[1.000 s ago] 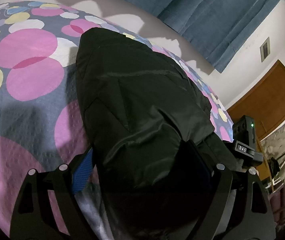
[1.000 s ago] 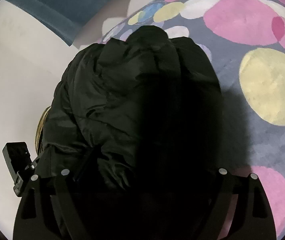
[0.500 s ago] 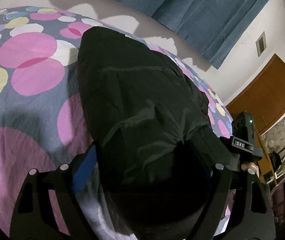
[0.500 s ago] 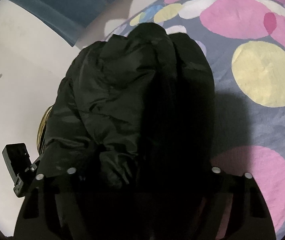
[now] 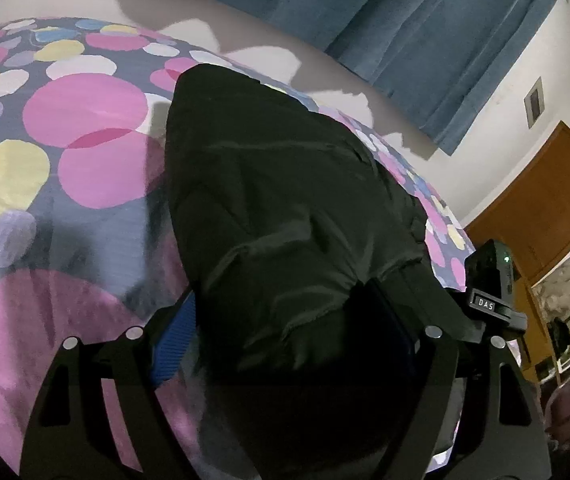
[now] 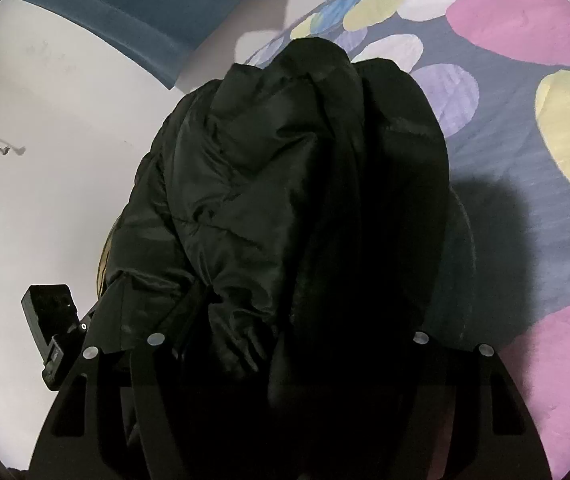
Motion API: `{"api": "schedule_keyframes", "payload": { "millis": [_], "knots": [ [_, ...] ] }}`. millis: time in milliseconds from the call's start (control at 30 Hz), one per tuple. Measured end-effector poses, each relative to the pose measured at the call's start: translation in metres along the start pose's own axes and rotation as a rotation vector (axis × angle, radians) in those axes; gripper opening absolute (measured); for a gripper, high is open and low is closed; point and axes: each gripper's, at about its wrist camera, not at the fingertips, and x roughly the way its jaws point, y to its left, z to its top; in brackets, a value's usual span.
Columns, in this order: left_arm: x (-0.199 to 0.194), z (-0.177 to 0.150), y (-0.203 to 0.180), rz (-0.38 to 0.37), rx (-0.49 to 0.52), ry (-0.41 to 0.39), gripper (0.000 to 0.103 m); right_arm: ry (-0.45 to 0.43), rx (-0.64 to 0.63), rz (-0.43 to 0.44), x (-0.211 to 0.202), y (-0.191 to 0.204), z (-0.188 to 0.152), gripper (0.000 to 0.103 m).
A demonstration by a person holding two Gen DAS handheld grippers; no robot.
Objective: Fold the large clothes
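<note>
A large black padded jacket lies along the bed, its near end lifted. My left gripper is shut on the jacket's near edge; a blue finger pad shows at the left. The other gripper's body shows at the right. In the right wrist view the jacket bunches in thick folds and fills the middle. My right gripper is shut on this bunched fabric, which hides its fingertips. The left gripper's body shows at the lower left.
The bed has a grey cover with pink, yellow and white circles, also seen in the right wrist view. Blue curtains hang behind. A brown wooden door stands at the right. A white wall is left.
Both grippers have lifted and drawn the jacket's near end toward its far end. The fabric bunches higher in the right wrist view. Both stay shut on the jacket.
</note>
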Motion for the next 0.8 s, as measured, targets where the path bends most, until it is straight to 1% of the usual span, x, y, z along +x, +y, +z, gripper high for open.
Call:
{"api": "schedule_keyframes", "payload": {
  "millis": [367,500,600,633,733,800],
  "knots": [
    [-0.005,-0.001,0.000,0.017,-0.007,-0.012,0.081,-0.001,-0.014,-0.016,0.006,-0.001,0.006,0.068],
    [-0.006,-0.002,-0.001,0.018,-0.012,-0.012,0.080,-0.001,-0.019,-0.015,-0.001,-0.002,0.002,0.068],
    [-0.010,0.000,0.000,0.006,-0.026,-0.007,0.080,-0.001,-0.004,-0.002,-0.005,-0.002,-0.001,0.070],
    [-0.013,0.002,0.001,0.001,-0.033,-0.012,0.080,0.005,0.002,-0.002,-0.007,-0.003,0.000,0.072],
    [-0.027,0.012,0.007,-0.030,-0.055,-0.057,0.080,0.021,0.008,-0.022,-0.019,0.000,0.007,0.072],
    [-0.026,0.017,0.013,-0.039,-0.082,-0.058,0.080,0.024,0.015,-0.021,-0.025,0.002,0.012,0.072]
  ]
}}
